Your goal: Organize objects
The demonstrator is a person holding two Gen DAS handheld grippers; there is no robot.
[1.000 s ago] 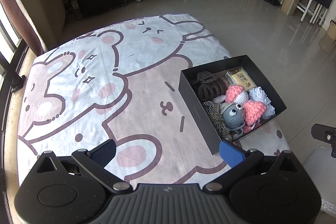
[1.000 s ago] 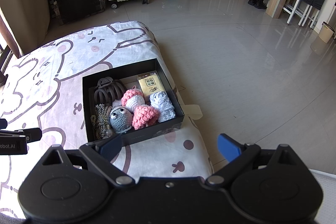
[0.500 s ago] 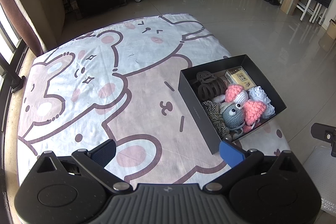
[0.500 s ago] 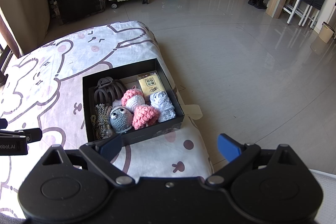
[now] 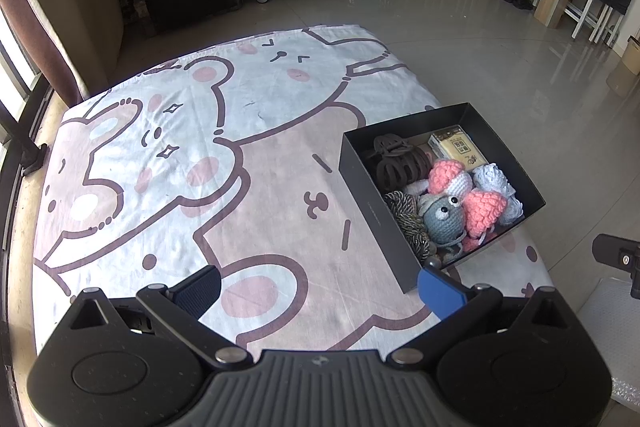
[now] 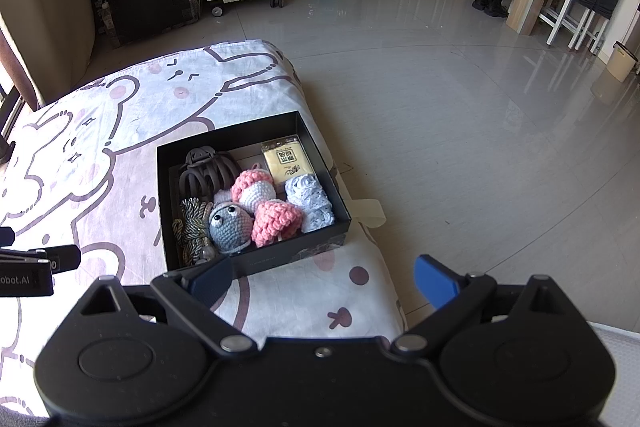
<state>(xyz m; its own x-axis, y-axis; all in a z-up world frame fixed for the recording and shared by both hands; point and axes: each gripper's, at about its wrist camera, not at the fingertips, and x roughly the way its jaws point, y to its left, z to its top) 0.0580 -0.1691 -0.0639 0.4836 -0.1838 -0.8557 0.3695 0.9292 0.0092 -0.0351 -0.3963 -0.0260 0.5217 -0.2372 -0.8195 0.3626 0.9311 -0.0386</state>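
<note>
- Our left tongs [image 5: 318, 287] stand wide open and empty above the printed bedsheet [image 5: 200, 187], one blue pad [image 5: 440, 293] near the closest corner of the black box [image 5: 370, 203].
- Our right tongs [image 6: 322, 281] are spread just as wide and also hold nothing; their left pad [image 6: 210, 277] sits just before the box's near wall, and the other hangs past the edge of the bed, over the floor.
- Ahead of the right tongs and slightly left, the box is packed: a grey crochet mouse [image 6: 231, 225] and a pink crochet piece [image 6: 276, 219] nearest us, a coil of twisted cord [image 6: 192, 223] to their left, and a pale blue crochet piece [image 6: 310, 199] to their right.
- Farther back lie a pink-and-white crochet ball [image 6: 254, 189], a dark brown claw clip [image 6: 208, 173] and a yellow packet [image 6: 287, 161].
- We judge the crochet toys light and soft; they should squash under the pads, so we would close across the fullest part of the body, not on a loose thread.
- The claw clip looks rigid and smooth, likely to slip; its curved spine seems the safest hold.
- The packet looks flat and light; we would pinch it across its short edges.
- The cord is limp and may snag its neighbours as it lifts.
</note>
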